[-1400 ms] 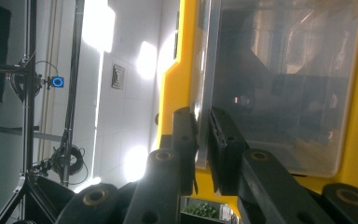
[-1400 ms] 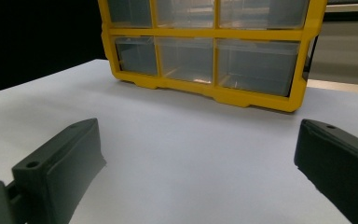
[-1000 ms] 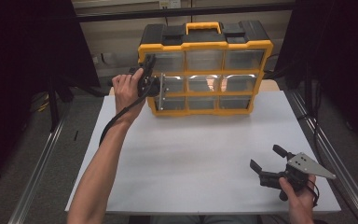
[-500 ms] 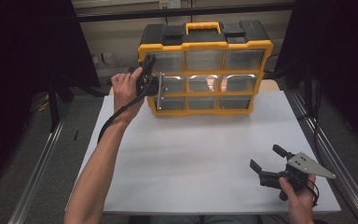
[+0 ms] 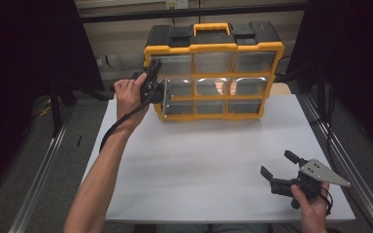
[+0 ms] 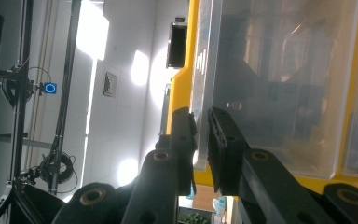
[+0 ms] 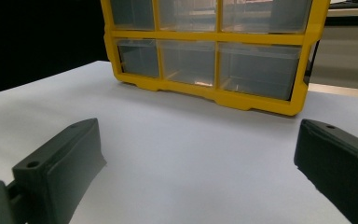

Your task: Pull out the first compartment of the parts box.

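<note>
While the right gripper (image 5: 277, 165) rested near the table's (image 5: 199, 160) front right corner with its jaws spread wide and empty, the left gripper (image 6: 202, 123) was clamped on the clear front edge of a drawer (image 6: 205, 70) at the left side of the yellow organizer (image 5: 213, 73), which stood at the table's far edge.

clear drawer (image 5: 166, 91), middle-left, pulled slightly out
</note>
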